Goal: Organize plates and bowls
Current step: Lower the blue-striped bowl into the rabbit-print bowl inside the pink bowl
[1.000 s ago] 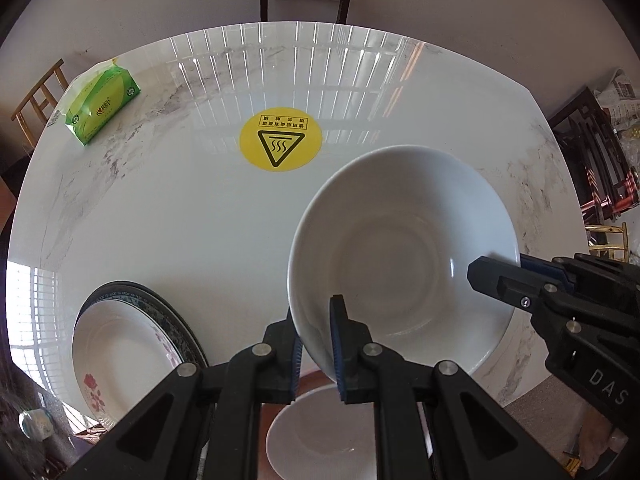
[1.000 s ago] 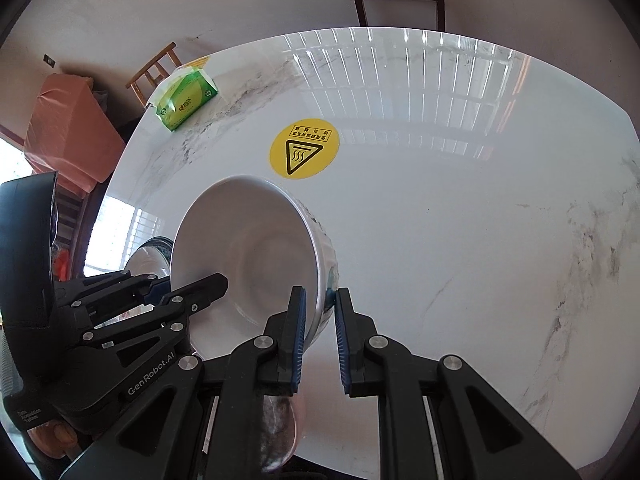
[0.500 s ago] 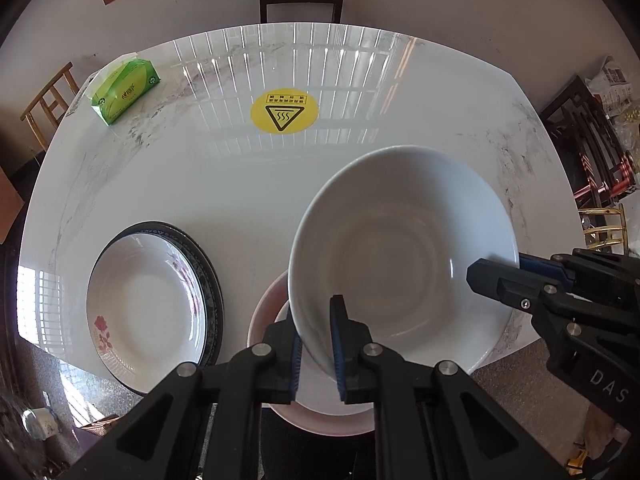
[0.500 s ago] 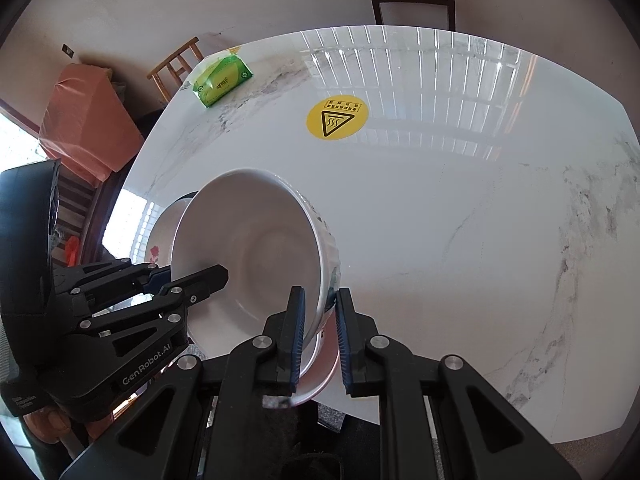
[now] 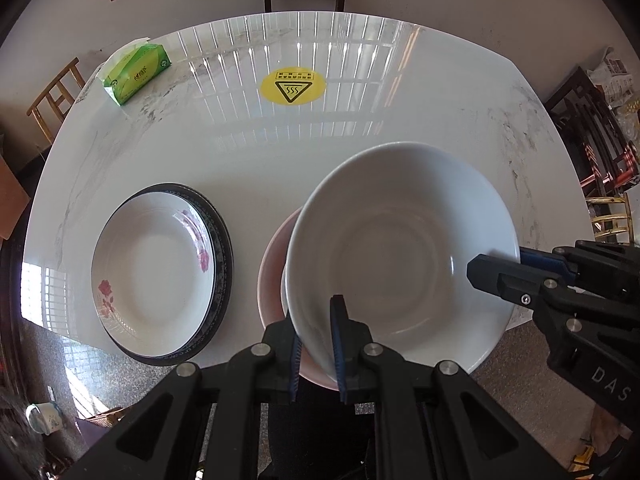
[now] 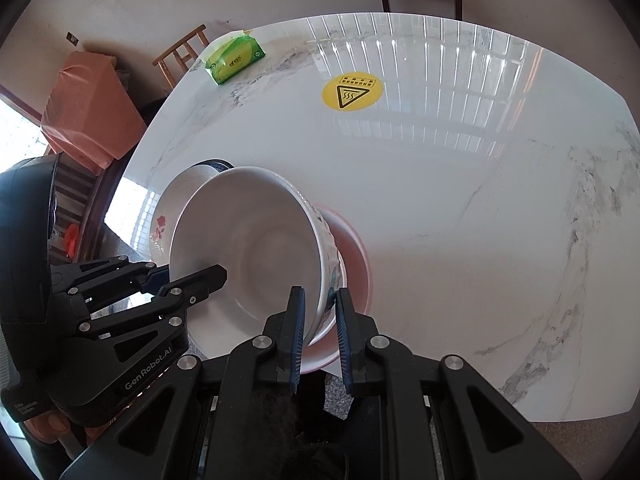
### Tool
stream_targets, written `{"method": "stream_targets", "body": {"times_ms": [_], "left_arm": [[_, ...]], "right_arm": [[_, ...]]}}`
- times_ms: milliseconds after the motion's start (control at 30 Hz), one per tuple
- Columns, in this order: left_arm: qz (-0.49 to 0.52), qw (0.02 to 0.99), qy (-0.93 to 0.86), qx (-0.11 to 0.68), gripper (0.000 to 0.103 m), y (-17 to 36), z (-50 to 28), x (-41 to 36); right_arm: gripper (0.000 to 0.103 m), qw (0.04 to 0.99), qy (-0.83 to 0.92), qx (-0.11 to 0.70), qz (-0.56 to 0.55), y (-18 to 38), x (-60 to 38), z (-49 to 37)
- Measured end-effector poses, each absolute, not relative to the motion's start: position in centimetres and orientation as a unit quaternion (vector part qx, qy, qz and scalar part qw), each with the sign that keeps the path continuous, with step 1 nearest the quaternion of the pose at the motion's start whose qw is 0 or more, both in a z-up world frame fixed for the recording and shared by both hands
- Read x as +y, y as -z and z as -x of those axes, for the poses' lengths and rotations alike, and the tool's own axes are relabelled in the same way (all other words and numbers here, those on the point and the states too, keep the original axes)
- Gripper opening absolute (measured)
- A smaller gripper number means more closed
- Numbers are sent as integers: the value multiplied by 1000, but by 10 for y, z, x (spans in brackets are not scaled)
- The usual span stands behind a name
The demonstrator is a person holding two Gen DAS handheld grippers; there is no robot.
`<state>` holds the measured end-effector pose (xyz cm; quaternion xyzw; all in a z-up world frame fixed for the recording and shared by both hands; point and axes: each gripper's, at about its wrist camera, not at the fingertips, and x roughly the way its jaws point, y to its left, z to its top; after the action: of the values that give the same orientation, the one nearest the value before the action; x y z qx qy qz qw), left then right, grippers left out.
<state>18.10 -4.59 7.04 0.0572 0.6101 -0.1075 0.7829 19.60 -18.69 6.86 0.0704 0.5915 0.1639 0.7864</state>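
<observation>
Left tool [image 5: 316, 350] is clamped on the near rim of the white bowl [image 5: 404, 256]; right tool [image 6: 318, 330] is clamped on the opposite rim. The bowl hangs between the 2 tools, above a pink plate [image 5: 272, 272] at the near edge of the marble surface [image 5: 360, 160]. Just left sits a floral plate [image 5: 152, 276] on a dark-rimmed plate [image 5: 222, 248]. A green tissue pack [image 5: 136, 68] lies at the far left.

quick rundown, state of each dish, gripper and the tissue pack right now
white bowl: held by its rim in both grippers, above the pink plate
left gripper: shut on the bowl rim
right gripper: shut on the opposite rim
pink plate: on the table, partly under the bowl
flowered plate: stacked on a dark-rimmed plate
tissue pack: lying at the far edge
</observation>
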Motion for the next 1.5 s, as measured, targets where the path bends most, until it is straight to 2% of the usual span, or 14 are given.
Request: {"method": "stream_targets", "body": {"times_ms": [1500], "left_arm": [[-62, 765, 96, 634, 14, -36, -181, -42]], "right_arm": [[14, 768, -163, 615, -74, -32, -177, -195]]}}
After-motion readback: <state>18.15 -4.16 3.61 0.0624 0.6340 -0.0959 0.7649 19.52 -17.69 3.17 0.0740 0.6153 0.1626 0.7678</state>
